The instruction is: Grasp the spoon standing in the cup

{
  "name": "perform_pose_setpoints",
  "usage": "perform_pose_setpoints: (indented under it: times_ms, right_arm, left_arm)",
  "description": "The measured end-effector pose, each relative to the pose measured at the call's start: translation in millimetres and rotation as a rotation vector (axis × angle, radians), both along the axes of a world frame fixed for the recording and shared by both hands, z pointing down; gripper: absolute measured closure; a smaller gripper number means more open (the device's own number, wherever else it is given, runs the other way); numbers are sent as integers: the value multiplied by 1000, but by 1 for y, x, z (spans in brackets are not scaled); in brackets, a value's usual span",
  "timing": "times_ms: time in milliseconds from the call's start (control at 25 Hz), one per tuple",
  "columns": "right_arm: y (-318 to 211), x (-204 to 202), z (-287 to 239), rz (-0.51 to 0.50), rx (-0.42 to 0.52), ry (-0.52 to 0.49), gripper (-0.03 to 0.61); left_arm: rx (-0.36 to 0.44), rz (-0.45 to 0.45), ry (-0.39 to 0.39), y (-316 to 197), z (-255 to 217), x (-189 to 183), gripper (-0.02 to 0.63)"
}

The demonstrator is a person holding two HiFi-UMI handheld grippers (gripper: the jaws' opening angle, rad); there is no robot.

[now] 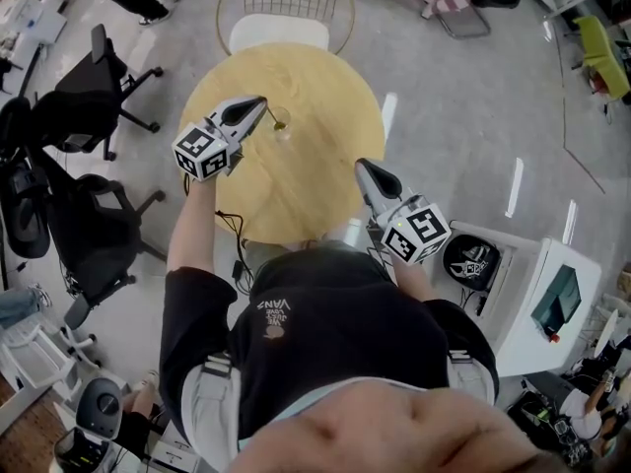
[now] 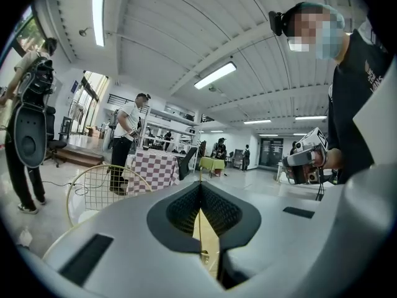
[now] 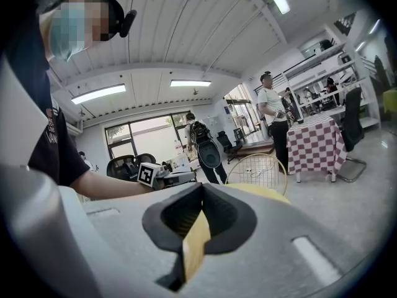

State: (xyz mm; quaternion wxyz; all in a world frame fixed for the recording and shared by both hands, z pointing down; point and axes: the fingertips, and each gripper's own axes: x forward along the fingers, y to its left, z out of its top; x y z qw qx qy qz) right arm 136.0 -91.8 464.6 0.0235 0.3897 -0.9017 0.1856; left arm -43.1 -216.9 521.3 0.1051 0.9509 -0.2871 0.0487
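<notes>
Two pairs of jaws are closed. The left gripper (image 1: 258, 106) pinches the spoon's (image 2: 199, 231) handle above the far cup (image 1: 282, 126), seemingly to lift it. The right gripper (image 1: 363, 168), empty, idles nearer.

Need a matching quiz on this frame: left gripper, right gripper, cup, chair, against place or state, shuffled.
Things:
1. left gripper
2. right gripper
3. cup
4. chair

Place or state:
a. on the floor beyond the table
b. shut, nothing between its jaws
c. shut on the spoon
d. on the table, at the left gripper's tip

Pairs: 1-c, 2-b, 3-d, 4-a
</notes>
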Motion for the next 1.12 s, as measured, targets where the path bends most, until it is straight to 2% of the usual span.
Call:
perform_pose_setpoints:
  times_ms: [400,1120]
  right_arm:
    - [1,-4,-2,0,5,-11,580]
    - [2,-15,-4,6,7,-26,580]
  left_arm:
    - [14,-29,38,2,-16,-12,601]
    - [70,-15,64,7,-45,-22,601]
